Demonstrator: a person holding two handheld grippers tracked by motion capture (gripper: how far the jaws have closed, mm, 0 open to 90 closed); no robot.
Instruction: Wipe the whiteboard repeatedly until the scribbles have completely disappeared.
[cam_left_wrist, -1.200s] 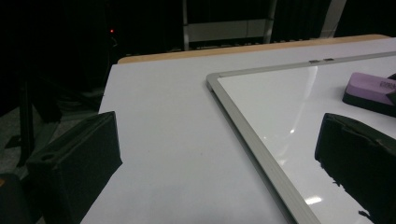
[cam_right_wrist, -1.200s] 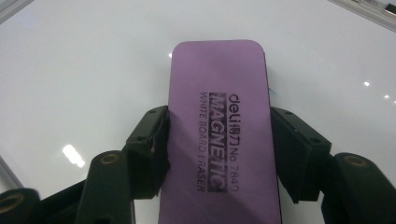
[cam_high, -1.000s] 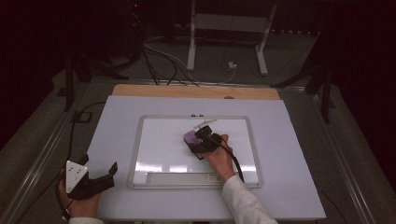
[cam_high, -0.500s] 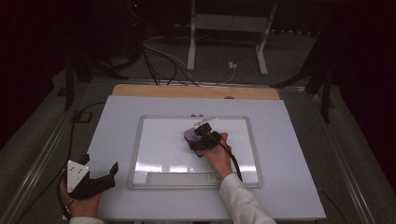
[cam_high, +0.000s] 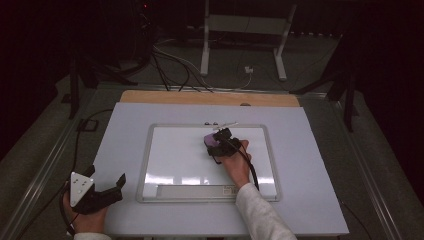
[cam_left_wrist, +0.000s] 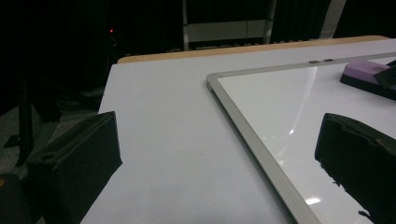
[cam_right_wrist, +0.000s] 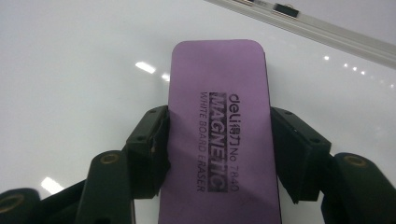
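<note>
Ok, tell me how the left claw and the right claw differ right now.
The left claw stands open with nothing between its jaws; the right claw is shut on the purple eraser. The left claw sits off the whiteboard, over the table by its near left corner; the right claw is over the whiteboard's far part. Both have black jaws and are hand-held.

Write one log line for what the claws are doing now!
right claw: shut on purple eraser | eraser: on whiteboard | left claw: open, beside whiteboard
</note>
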